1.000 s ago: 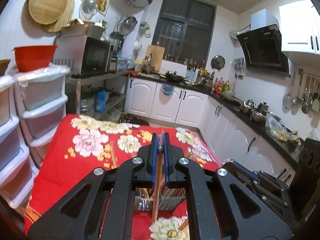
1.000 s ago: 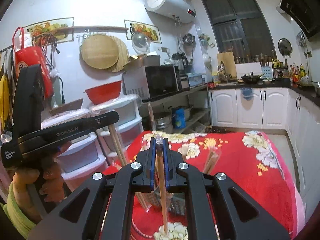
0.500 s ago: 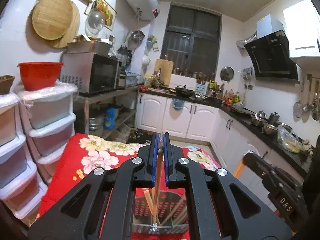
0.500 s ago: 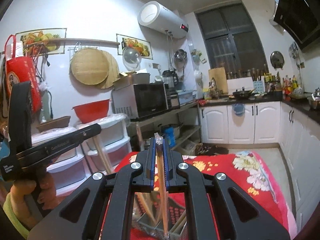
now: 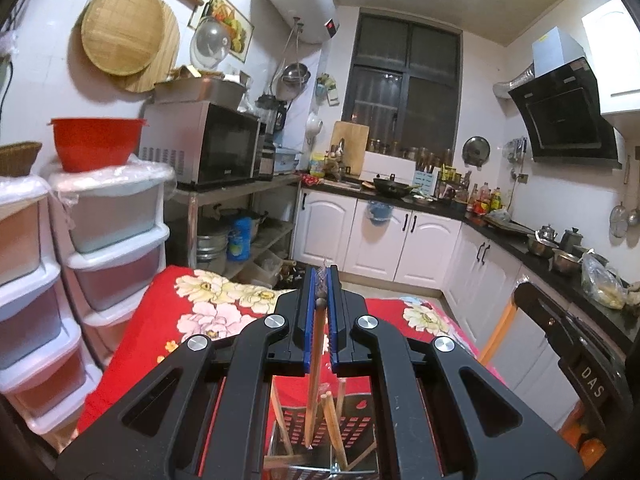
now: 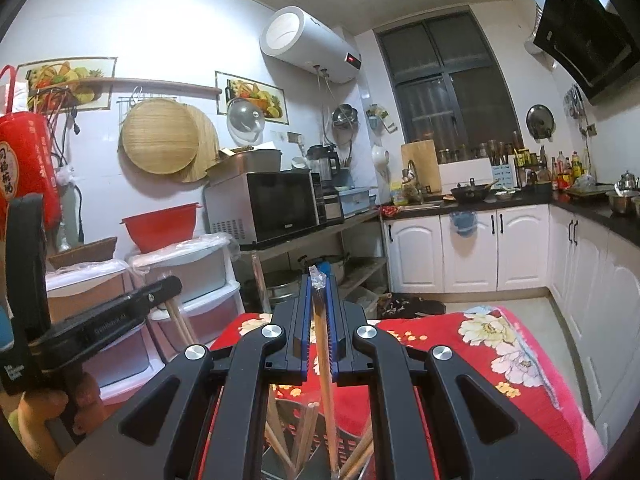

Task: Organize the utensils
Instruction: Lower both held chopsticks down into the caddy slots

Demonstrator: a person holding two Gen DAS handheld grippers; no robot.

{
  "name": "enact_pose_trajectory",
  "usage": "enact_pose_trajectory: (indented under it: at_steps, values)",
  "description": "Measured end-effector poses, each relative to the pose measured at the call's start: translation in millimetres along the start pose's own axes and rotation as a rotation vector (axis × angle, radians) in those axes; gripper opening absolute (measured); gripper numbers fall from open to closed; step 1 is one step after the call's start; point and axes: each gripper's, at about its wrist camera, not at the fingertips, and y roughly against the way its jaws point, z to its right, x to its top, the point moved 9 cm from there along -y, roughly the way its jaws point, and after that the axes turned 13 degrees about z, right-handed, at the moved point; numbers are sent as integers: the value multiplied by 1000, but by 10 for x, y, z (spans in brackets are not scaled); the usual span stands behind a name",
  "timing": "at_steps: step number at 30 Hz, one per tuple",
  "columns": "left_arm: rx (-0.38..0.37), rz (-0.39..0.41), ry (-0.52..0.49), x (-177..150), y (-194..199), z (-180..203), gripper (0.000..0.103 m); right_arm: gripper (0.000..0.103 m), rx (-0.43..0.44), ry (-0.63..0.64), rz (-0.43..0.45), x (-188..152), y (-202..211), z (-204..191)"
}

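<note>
My left gripper (image 5: 321, 276) is shut on a wooden chopstick (image 5: 314, 380) that hangs down between its blue pads. Its tip sits inside the perforated metal utensil holder (image 5: 356, 420), among other chopsticks (image 5: 332, 420). My right gripper (image 6: 318, 280) is shut on a chopstick (image 6: 325, 380) with clear plastic at its top end, and it also reaches down into the holder (image 6: 298, 416). In the right wrist view the left gripper (image 6: 100, 328) shows at the left, held by a hand (image 6: 40, 412). The right gripper's black body (image 5: 580, 360) shows at the right of the left wrist view.
The holder stands on a table with a red flowered cloth (image 5: 192, 320). Stacked plastic drawers (image 5: 116, 240) rise at the table's left. A microwave (image 5: 212, 144) on a metal shelf and white cabinets (image 5: 400, 240) under a cluttered counter lie beyond.
Both grippers have moved across the table to above the holder, and the views have tilted up. The two held chopsticks now reach down inside the holder.
</note>
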Motion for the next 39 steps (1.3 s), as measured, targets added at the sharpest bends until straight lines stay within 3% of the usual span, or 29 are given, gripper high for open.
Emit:
enact_pose_trajectory:
  at_steps: [22, 39]
  values:
    - [-11, -103, 28, -709, -248, -124, 1, 7, -11, -21, -103, -711, -222, 59]
    - [-28, -151, 29, -938, -199, -101, 1, 7, -22, -38, -187, -998, -171, 99]
